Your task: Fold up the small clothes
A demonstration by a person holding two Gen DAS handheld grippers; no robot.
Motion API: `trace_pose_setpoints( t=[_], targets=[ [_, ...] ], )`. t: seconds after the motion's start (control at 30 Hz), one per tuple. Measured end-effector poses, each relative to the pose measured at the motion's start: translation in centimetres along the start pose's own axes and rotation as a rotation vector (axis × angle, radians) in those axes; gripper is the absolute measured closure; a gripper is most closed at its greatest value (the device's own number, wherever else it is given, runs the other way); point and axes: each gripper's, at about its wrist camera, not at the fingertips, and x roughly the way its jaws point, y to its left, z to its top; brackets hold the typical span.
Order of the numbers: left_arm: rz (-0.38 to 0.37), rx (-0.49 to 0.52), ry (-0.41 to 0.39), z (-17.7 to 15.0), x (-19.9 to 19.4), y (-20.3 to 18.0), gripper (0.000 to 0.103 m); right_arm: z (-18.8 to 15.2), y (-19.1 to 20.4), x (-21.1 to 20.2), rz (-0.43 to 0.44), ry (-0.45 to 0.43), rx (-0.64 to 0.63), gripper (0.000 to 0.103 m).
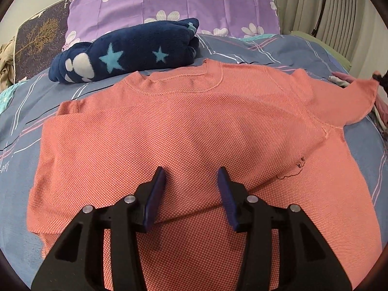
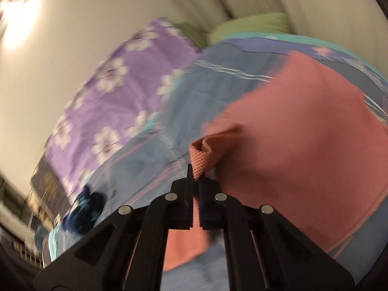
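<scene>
While the left gripper [image 1: 191, 173] tilts down over the bed [image 1: 278, 48], its fingers stand apart above the pink shirt [image 1: 169, 126]. Right gripper [image 2: 196, 169] fingers pinch a sleeve edge [image 2: 203, 154].

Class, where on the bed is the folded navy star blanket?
In the left wrist view, the navy star blanket lies upper left, between the purple flowered pillow and the salmon shirt's collar.

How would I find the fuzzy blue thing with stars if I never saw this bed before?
Start at the big purple flowered pillow at the head of the bed. Just in front of it, on the blue striped cover and beyond the collar of the spread-out pink shirt, lies the folded navy fleece. It is the only dark, plush thing there, with light blue stars and white blobs.
</scene>
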Motion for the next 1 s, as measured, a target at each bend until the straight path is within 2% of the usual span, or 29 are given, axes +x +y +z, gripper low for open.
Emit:
trace_pose_setpoints(
  t=[0.1, 0.2, 0.27, 0.4, 0.43, 0.53, 0.6, 0.73, 0.8, 0.9, 1.0],
  targets=[
    [-0.011, -0.007, -0.002, 0.0, 0.0, 0.2, 0.055, -2.4, 5.2, 0.3, 0.119, 0.026, -0.104, 0.100],
    [-0.031, -0.019, -0.006, -0.1, -0.1, 0.4, 0.054, -7.5, 12.0, 1.2, 0.272, 0.098, -0.235, 0.100],
    [-0.045, -0.027, -0.009, -0.1, -0.1, 0.6, 0.053, -10.5, 15.2, 2.0, 0.326, 0.146, -0.300, 0.100],
    [-0.076, -0.047, -0.015, -0.2, -0.3, 1.0, 0.052, -19.0, 20.4, 3.8, 0.350, 0.267, -0.521, 0.100],
    [-0.083, -0.051, -0.016, -0.2, -0.3, 1.1, 0.051, -21.3, 21.1, 4.5, 0.352, 0.316, -0.564, 0.100],
    [-0.114, -0.066, -0.020, -0.1, -0.3, 1.4, 0.048, -25.1, 21.1, 6.0, 0.331, 0.404, -0.616, 0.098],
    [-0.127, -0.070, -0.021, -0.2, -0.3, 1.6, 0.047, -25.8, 20.4, 6.7, 0.318, 0.445, -0.604, 0.093],
    [-0.152, -0.087, -0.028, 0.1, -0.6, 1.7, 0.045, -25.5, 18.7, 7.4, 0.344, 0.490, -0.506, 0.093],
    [-0.227, -0.155, -0.029, 0.5, -1.2, 2.1, 0.045, -25.5, 18.4, 7.3, 0.341, 0.492, -0.511, 0.093],
    [-0.396, -0.246, -0.010, 1.3, -1.4, 1.9, 0.045, -25.6, 19.2, 7.1, 0.324, 0.477, -0.552, 0.093],
    [-0.444, -0.261, 0.051, 2.5, -0.2, 0.2, 0.045, -25.8, 19.1, 7.0, 0.318, 0.471, -0.563, 0.093]
  ],
)
